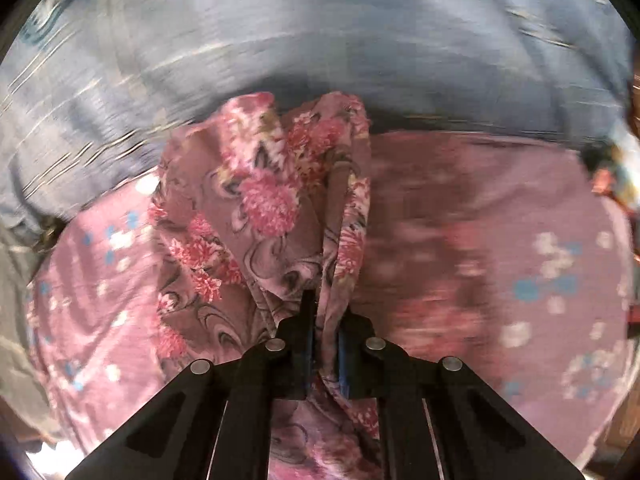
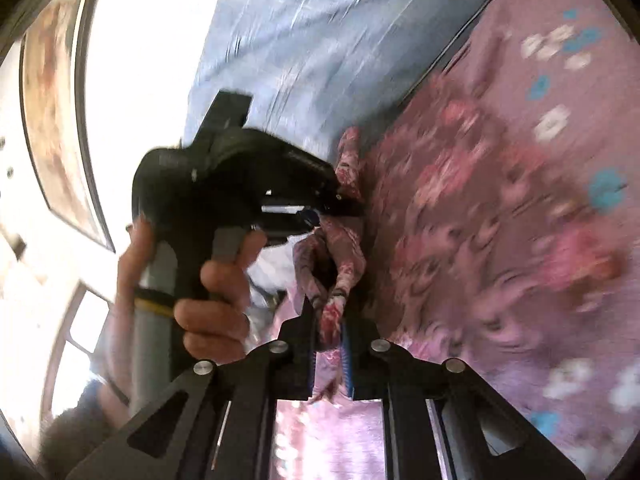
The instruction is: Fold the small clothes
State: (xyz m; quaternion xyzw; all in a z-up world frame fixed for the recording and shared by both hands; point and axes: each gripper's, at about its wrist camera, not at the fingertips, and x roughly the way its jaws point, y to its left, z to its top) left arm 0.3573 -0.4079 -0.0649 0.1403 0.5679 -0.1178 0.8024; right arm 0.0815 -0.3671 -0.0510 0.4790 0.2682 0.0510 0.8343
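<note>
A small mauve garment with pink flowers (image 1: 248,208) hangs bunched and lifted above the bed. My left gripper (image 1: 326,312) is shut on a fold of it. My right gripper (image 2: 328,320) is shut on another edge of the same floral garment (image 2: 460,216), which spreads blurred to the right. In the right wrist view the left gripper (image 2: 348,206) shows held by a hand (image 2: 208,284), clamped on the cloth's upper edge. Both views are motion-blurred.
A pink bedsheet with white and blue flowers (image 1: 552,272) lies under the garment, also in the right wrist view (image 2: 560,60). A light blue cloth (image 1: 320,32) covers the area behind. A bright window and a framed picture (image 2: 60,120) are at the left.
</note>
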